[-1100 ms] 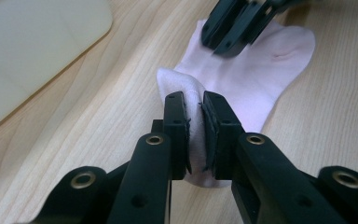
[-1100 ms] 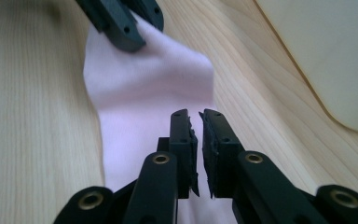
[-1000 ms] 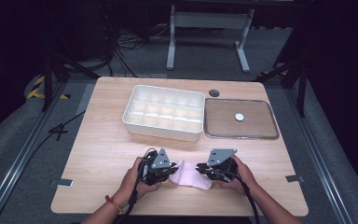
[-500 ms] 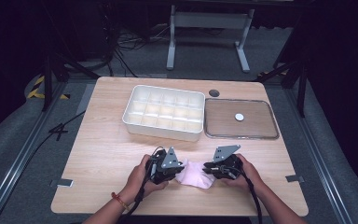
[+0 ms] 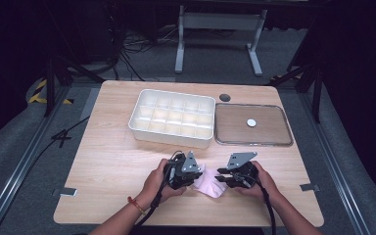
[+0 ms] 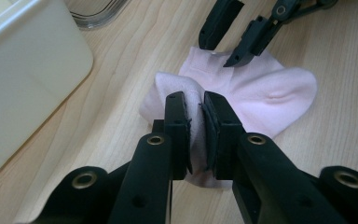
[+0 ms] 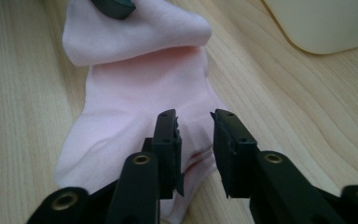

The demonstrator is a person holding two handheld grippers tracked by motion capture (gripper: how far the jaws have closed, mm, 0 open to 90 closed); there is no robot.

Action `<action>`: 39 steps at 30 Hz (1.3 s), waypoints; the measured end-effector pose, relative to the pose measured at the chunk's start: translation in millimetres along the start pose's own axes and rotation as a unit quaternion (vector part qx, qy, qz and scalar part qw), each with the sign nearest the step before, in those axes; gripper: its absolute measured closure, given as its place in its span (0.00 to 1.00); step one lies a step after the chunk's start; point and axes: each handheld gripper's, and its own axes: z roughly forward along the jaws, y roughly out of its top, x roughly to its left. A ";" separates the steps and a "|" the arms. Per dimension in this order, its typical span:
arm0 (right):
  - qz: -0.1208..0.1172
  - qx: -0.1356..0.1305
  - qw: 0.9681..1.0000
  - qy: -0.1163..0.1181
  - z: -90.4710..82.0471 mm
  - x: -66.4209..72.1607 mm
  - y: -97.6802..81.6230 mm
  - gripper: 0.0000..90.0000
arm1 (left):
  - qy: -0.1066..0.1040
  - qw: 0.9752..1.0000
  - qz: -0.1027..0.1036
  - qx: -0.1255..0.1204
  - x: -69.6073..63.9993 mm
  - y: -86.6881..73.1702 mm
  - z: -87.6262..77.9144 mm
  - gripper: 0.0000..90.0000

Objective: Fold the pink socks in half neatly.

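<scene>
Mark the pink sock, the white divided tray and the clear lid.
pink sock (image 6: 265,95): left gripper view, flat middle of the fabric.
white divided tray (image 5: 169,138): high view, near outer wall.
clear lid (image 5: 225,125): high view, bare left part of its surface.

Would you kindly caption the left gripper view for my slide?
Left gripper pinches a fold of the pink sock while the right gripper hovers open above it.

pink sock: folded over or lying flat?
Partly folded. The left gripper pinches one end of the sock, doubled over toward the middle; the rest lies flat on the table.
</scene>
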 end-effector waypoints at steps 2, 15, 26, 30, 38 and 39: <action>0.017 0.014 1.000 -0.006 3.5 -3.9 -3.5 0.67 | -0.004 1.000 -0.001 0.001 -1.6 1.2 1.4 0.89; 0.036 0.009 0.999 0.020 9.2 -9.9 -6.2 0.67 | -0.021 1.000 -0.015 0.011 -12.0 4.5 29.6 0.88; 0.032 0.004 0.999 0.017 8.6 -8.2 -8.2 0.67 | -0.011 1.000 0.002 -0.007 -16.1 11.8 29.9 0.79; 0.032 0.003 0.999 0.018 8.6 -9.0 -8.8 0.67 | -0.003 0.999 0.000 -0.033 -15.9 16.1 15.1 0.74; 0.031 0.001 0.999 0.018 8.6 -8.8 -8.9 0.67 | -0.013 0.999 -0.006 -0.043 -1.2 2.9 -16.4 0.83; 0.031 0.002 0.999 0.018 8.6 -8.8 -8.8 0.67 | -0.016 0.999 -0.005 -0.033 0.2 -2.5 -14.3 0.84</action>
